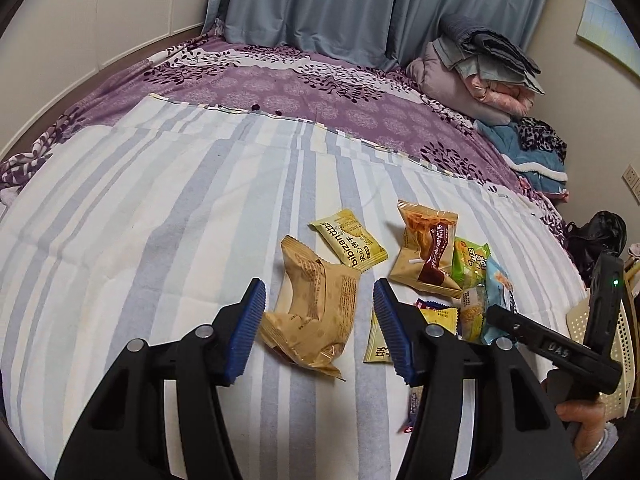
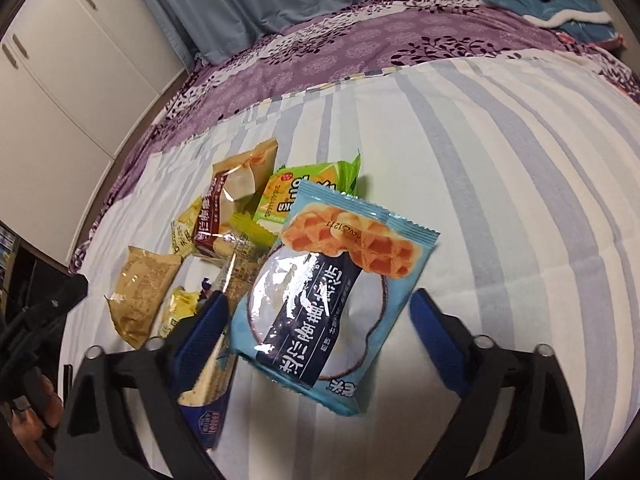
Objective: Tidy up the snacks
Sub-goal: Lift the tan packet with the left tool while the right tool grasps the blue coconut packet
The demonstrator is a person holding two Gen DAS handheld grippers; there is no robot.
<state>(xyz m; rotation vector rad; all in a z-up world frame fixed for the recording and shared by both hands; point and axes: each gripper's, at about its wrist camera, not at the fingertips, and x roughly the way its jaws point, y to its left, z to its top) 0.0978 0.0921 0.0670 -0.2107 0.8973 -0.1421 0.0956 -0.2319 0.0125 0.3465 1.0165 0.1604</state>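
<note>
The bed [image 1: 160, 208] is the biggest thing to be seen, and it is covered by a striped sheet [image 2: 500, 168] with a purple flowered cover [image 1: 280, 84] further back. Blue-grey curtains [image 1: 320, 8] are hung behind it, white cupboard doors [image 2: 60, 80] are seen at one side, and a heap of folded blankets [image 1: 480, 76] is piled in the far corner.

The snacks are spread loosely on the striped sheet, so very little sorting seems to be done yet (no neat row or pile can be made out). A pale mesh basket [image 1: 624, 332] is seen at the bed's edge, but it cannot be told if anything has been put in it.

The light blue packet [image 2: 332, 304] is lying flat between the jaws of the right gripper [image 2: 320, 316]. The jaws are held wide and the packet is not pinched. A green packet [image 2: 308, 184] and a brown and cream packet [image 2: 232, 200] are partly tucked under or beside it.

The crumpled tan packet [image 1: 316, 312] is found between the jaws of the left gripper [image 1: 320, 300], which are fairly narrow but not pressed on it. A small yellow packet [image 1: 348, 240] is just behind, apart from the rest.

Almost all the packets are probably still left to be gathered.
</note>
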